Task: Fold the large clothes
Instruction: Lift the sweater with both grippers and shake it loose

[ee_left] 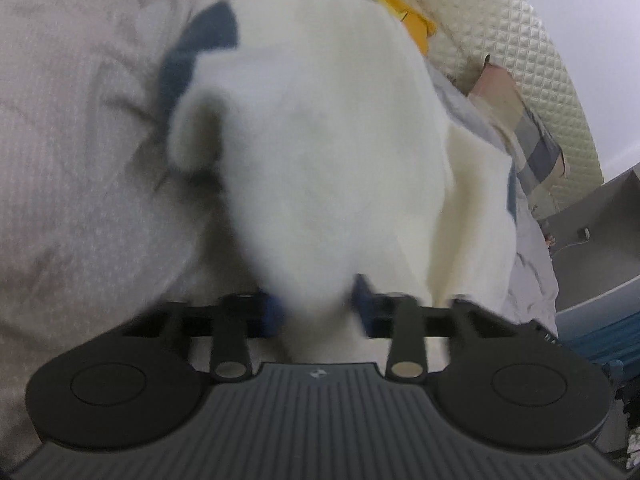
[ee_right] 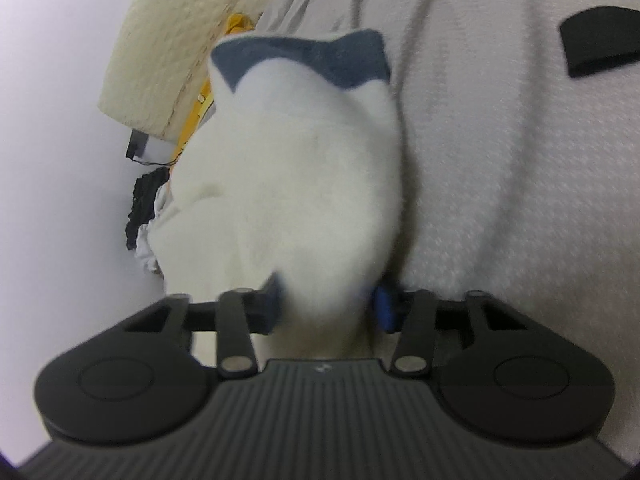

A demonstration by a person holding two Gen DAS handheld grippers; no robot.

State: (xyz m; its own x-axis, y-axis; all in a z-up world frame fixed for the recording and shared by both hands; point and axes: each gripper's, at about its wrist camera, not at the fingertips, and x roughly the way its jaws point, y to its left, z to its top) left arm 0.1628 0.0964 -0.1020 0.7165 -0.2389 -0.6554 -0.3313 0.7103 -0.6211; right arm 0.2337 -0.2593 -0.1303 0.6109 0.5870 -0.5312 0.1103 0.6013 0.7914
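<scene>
Left gripper (ee_left: pixel 318 316): clamped on white fleece garment (ee_left: pixel 320 160), fabric bunched betw. the two blue pads (ee_left: pixel 272 312), pads pressing it from both sides. Fleece rose fwd from jaws in a thick fold, filling mid-frame; navy trim (ee_left: pixel 200 48) visible at far upper-left edge. Blurred, so fine detail not readable.

Right gripper (ee_right: pixel 328 304): likewise closed on same white fleece garment (ee_right: pixel 288 184), cloth squeezed betw. blue pads (ee_right: pixel 385 308). Navy band (ee_right: pixel 300 60) along far top edge of fold, w/ white below it.

Garment lay on pale grey bedsheet (ee_left: pixel 72 140), creased, textured weave; seen also in right view (ee_right: pixel 500 180). Part of fleece spread flat toward right in left view, rest lifted at the jaws.

Around: cream quilted headboard/mattress (ee_left: pixel 520 52) at far side, yellow item (ee_left: pixel 400 4) just beside it, plaid cloth (ee_left: pixel 536 136) near bed edge. Right view: black strap-like piece (ee_right: pixel 600 40) on sheet, well apart from garment; dark crumpled cloth (ee_right: pixel 146 204) near wall, left of fleece.
</scene>
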